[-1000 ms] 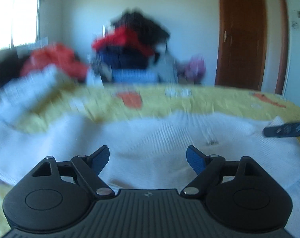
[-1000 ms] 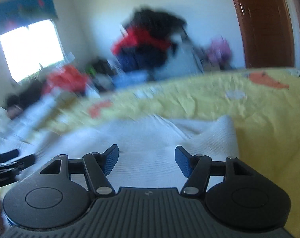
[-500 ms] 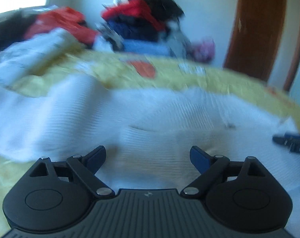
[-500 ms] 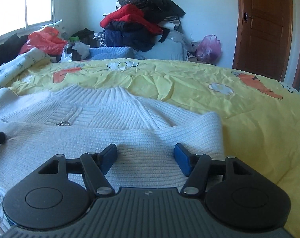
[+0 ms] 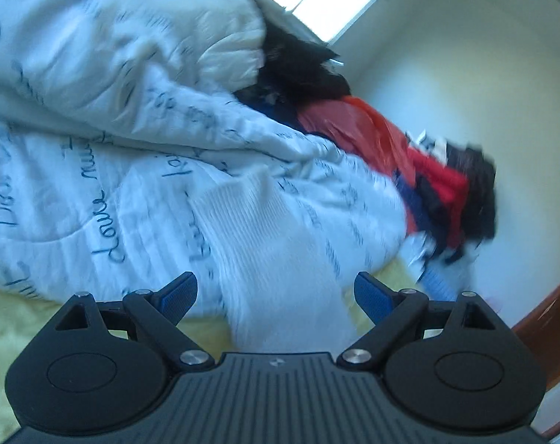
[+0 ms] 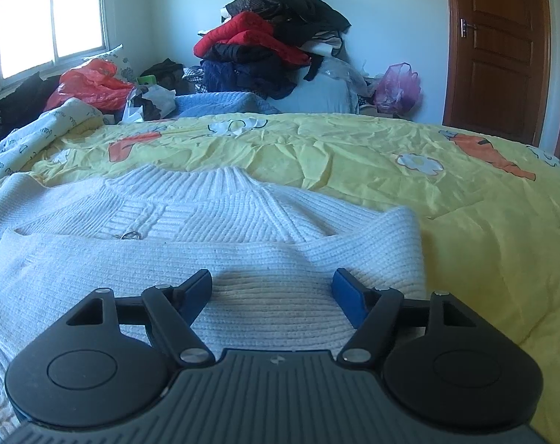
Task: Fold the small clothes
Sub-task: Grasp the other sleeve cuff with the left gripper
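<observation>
right tool point(image 6: 272, 290): jaws spread wide, gripping nothing, low over the near folded part of the white knit sweater point(image 6: 221, 229).
left tool point(image 5: 276, 296): jaws also spread, nothing between them; its view is tilted and blurred, and it points along a white ribbed sleeve point(image 5: 265, 244).
sleeve: it reaches out from under the left tool and lies up onto the white quilt with handwriting print point(image 5: 95, 170); not yet folded in, as far as i can tell.
sweater: spread on the bed, collar away from the right tool, one band of knit already laid across the body near the tool, its end stopping just short of the bare sheet on the right.
bed: yellow sheet point(image 6: 354, 155) with carrot and flower prints, wrinkled, bare beyond the sweater.
progress: i'd say early to middle; one side looks turned in, while the far sleeve and the final fold of the body look left to do.
next step, my guess: the left tool would need to close on the sleeve and bring it across the body.
count: two tools, one sweater, one printed quilt, one clothes pile point(image 6: 269, 37) against the far wall, one red plastic bag point(image 6: 91, 85), one pink bag point(image 6: 396, 87), one door point(image 6: 498, 48), one window point(image 6: 50, 26).
</observation>
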A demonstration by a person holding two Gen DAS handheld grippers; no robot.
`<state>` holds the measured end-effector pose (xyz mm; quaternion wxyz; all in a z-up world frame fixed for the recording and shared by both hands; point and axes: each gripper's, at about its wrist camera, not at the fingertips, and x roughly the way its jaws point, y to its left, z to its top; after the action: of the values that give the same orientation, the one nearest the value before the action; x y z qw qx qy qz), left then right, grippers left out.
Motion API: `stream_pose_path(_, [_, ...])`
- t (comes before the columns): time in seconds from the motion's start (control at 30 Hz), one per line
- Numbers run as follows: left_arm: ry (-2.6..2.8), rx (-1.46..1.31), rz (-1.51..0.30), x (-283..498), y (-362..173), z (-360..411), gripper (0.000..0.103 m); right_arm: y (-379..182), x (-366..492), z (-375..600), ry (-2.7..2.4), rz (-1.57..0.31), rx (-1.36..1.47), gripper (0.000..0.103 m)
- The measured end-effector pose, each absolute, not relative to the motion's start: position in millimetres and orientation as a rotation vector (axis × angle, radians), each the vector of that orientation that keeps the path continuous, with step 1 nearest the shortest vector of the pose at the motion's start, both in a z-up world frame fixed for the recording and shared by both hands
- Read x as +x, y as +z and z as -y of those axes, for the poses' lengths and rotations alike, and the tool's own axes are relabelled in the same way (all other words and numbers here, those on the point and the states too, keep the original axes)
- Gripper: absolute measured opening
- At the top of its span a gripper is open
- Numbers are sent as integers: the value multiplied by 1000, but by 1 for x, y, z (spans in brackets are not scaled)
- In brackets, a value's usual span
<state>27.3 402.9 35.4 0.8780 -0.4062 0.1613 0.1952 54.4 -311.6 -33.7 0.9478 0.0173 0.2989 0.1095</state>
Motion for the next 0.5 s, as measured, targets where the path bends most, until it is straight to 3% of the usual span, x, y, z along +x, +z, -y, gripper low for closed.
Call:
stream_pose_path(0.13, [405,-919,-381,46,25,-421,92,-34,54,310,220,-609,26,74])
stream_pose_path(0.27, [407,-868,-377,61,21,-423,83,-34,54,311,221,-609,26,74])
stream_pose_path(0.37, [444,-809,-408,72,23,-423,62,-34,54,311,222,-609,27,74])
stream_pose_path(0.43, [488,-739,-454,80,24,-420,35,-34,54,311,222,-609,27,74])
stream_pose_path(0.5, [540,-682,-491,82,23,-417,20,-33,54,311,222,-608,29,74])
